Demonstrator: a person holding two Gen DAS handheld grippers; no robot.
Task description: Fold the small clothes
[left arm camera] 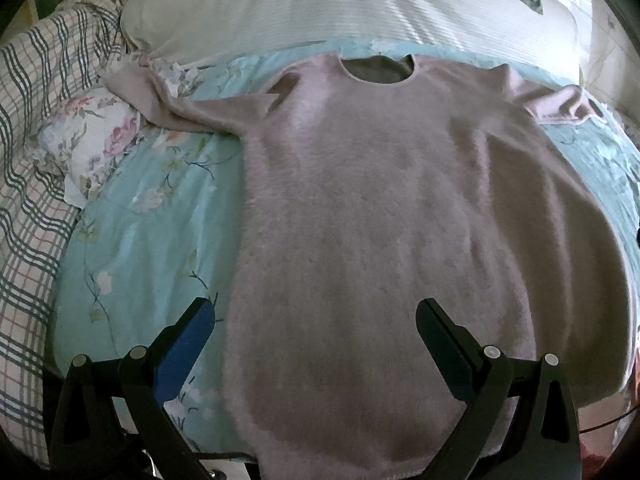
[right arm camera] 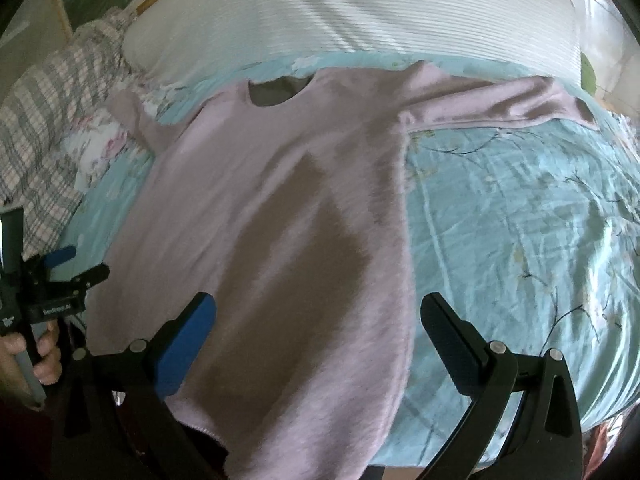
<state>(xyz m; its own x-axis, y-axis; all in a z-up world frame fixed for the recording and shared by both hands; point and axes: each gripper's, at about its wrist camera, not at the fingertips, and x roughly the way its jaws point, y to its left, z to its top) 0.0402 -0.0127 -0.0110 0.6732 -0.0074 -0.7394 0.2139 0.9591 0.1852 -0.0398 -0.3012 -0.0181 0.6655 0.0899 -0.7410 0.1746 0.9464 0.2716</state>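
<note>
Bed with pale blue floral sheet (right arm camera: 520, 220), pink fuzzy sweater (left arm camera: 360, 220) spread flat, left gripper (left arm camera: 316, 312) and right gripper (right arm camera: 320, 308) both wide open, holding nothing, poised above its hem.

Fuzzy matt knit sweater (left arm camera: 360, 220), smooth cotton bedsheet (left arm camera: 160, 240)

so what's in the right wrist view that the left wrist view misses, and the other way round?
Right wrist only: the left tool in a hand at the frame's left edge, and wide bare light-blue floral bedsheet. Left wrist only: the white floral pillow seen clearly. Both: the fuzzy pink sweater spread flat, the white ribbed pillow, and each view's own tool open, holding nothing.
</note>
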